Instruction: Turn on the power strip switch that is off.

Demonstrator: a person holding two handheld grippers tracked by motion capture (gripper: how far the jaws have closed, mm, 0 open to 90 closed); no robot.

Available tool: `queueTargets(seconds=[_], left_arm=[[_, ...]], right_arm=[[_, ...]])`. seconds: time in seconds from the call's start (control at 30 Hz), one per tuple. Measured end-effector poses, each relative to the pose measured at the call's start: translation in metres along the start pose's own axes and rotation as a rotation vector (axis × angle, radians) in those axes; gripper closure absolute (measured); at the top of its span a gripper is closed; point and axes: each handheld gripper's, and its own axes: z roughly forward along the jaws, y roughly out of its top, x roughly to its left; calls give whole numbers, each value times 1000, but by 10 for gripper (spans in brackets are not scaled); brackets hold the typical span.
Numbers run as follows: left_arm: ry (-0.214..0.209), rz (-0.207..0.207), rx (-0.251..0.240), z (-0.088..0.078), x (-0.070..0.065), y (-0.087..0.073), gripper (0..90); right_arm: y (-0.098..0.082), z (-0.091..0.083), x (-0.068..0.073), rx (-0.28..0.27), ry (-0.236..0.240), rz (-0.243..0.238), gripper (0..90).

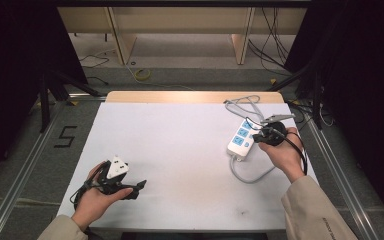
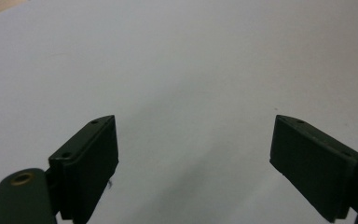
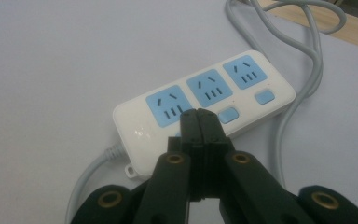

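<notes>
A white power strip [image 1: 241,140] [image 3: 200,88] with three blue sockets and blue switches lies at the right of the white table. My right gripper [image 1: 256,134] [image 3: 199,114] is shut with nothing between its jaws. Its tips sit over the strip, just below the gap between the nearest two sockets. I cannot tell whether they touch it. One switch [image 3: 228,115] shows right beside the tips. My left gripper [image 1: 132,180] [image 2: 196,140] is open above bare table at the near left, holding nothing.
The strip's grey cable [image 1: 245,105] [image 3: 307,46] loops at the table's back right, and another length curves off the strip's near end [image 1: 250,177]. A wooden strip [image 1: 195,96] runs along the table's far edge. Black cables trail from both grippers.
</notes>
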Motion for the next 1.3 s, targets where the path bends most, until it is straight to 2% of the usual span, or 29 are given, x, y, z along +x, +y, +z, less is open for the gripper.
queueTargets(seconds=[1.3], left_arm=[[-1,3,-2,0,0,0,150]], right_arm=[[7,26,-7,57,-3,-15,900]])
